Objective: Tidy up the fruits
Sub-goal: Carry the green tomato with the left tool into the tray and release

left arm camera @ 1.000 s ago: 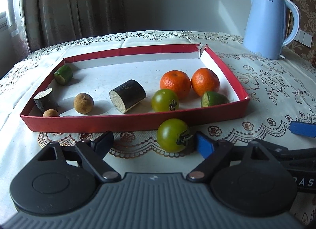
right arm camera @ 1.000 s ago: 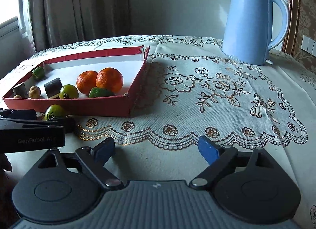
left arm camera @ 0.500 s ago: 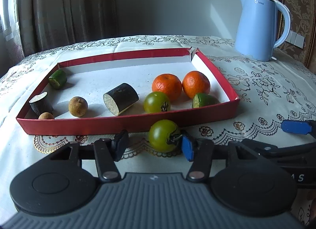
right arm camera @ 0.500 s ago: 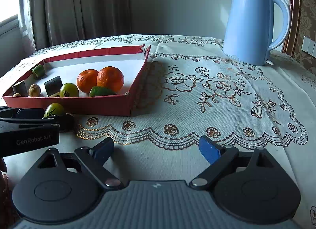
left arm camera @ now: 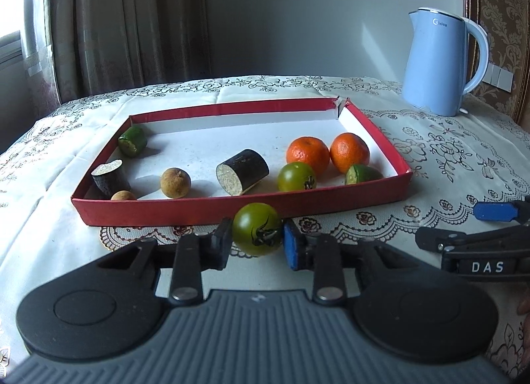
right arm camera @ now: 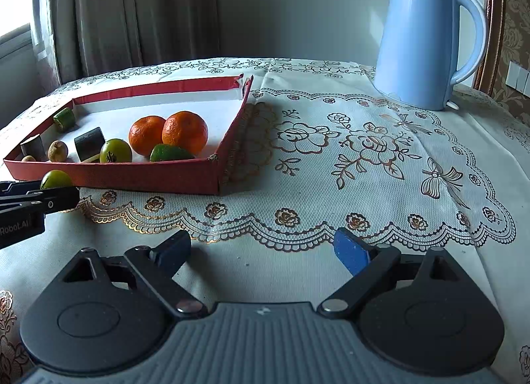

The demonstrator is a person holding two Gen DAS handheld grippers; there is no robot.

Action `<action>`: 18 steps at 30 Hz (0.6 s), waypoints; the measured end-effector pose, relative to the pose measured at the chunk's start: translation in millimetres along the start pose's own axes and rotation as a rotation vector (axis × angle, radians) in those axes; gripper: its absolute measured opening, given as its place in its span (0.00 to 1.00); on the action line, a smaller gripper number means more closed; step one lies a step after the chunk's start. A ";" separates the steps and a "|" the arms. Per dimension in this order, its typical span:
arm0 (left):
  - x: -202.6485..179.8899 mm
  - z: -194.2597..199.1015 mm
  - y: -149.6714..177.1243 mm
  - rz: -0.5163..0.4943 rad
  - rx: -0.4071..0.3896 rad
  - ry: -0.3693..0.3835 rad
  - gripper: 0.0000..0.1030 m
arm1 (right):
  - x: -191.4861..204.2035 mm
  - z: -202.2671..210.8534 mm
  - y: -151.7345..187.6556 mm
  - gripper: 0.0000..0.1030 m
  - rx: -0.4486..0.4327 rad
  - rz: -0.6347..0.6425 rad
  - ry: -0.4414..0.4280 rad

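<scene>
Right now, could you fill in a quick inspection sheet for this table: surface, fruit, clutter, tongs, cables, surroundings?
Surface: lace tablecloth over the table, lying flat.
Job's things: red tray holds two tangerines, a green tomato, cut green and dark pieces and small brown fruits; a second green tomato sits outside, in front of the tray's near wall.
Clutter: blue kettle at the far right, apart from the tray.
Tongs: left tongs have just been closing, and their pads now press the outside tomato; right tongs open, nothing between them.
Cables: nothing seen.
Surroundings: curtain, plain wall.
</scene>
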State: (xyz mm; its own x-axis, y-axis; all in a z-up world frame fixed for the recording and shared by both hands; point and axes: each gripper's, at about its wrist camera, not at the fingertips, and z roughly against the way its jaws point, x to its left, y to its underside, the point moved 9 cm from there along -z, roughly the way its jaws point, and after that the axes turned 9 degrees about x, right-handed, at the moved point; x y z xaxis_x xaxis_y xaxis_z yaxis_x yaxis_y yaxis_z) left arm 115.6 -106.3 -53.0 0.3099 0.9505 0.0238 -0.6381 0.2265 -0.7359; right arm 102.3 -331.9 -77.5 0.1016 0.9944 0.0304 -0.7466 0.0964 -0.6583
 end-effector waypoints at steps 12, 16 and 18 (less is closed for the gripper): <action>55.2 10.8 -33.6 0.052 -0.054 -0.106 0.29 | -0.1 0.2 0.0 0.91 -0.001 -0.002 -0.002; 70.2 4.8 -52.3 0.073 -0.064 -0.138 0.29 | -0.4 0.5 -0.1 0.91 -0.001 -0.002 -0.003; 77.7 0.5 -63.7 0.083 -0.067 -0.152 0.29 | -0.4 0.6 0.0 0.91 -0.001 -0.002 -0.003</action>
State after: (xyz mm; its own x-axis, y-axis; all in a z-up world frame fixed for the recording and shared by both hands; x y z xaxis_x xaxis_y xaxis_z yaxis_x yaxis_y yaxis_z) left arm 180.0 -46.7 -4.0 0.1448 0.9877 0.0597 -0.6071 0.1363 -0.7828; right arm 101.8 -332.3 -77.1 0.1013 0.9943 0.0338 -0.7456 0.0984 -0.6591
